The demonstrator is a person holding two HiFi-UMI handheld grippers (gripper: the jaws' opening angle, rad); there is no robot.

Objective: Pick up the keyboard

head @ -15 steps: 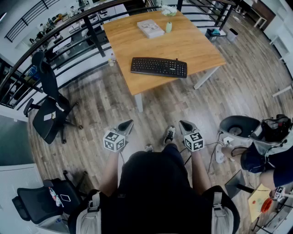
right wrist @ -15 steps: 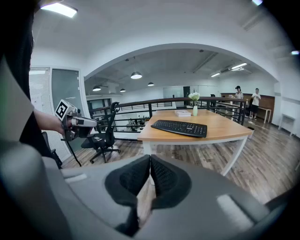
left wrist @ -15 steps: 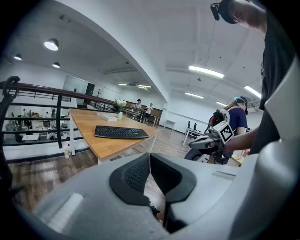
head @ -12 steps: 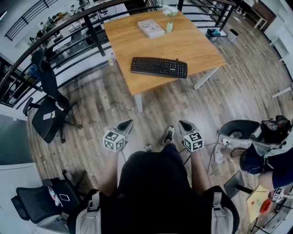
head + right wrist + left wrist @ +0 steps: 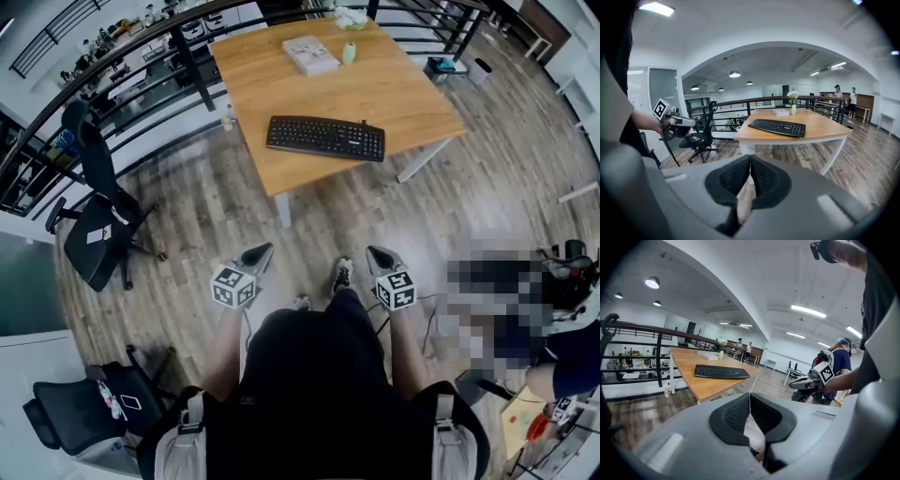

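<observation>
Hardly any change vs. the earlier frames: both tools hang at the same spot in front of the person's hips, and the keyboard hasn't shifted on the surface; only the head cam's framing nudged a bit.

Left tool: clenched, pads together, nothing between them. Right tool: same, clenched & empty. Both tip somewhat down toward the wood floor, well apart from the surface.

Keyboard lies flat near the surface's front edge, untouched. A book & a small green bottle sit at the far end, well clear of it.

Step in hand, prob.: approach, as the person stands back from the surface and no reach has begun. Next move likely needs:
- closing the gap to the surface
- releasing the jaws before contact
- a tool at each short end, since the keyboard is long, thin & low, so pads must get under or around an edge
- an even lift so it doesn't tilt or slip
</observation>
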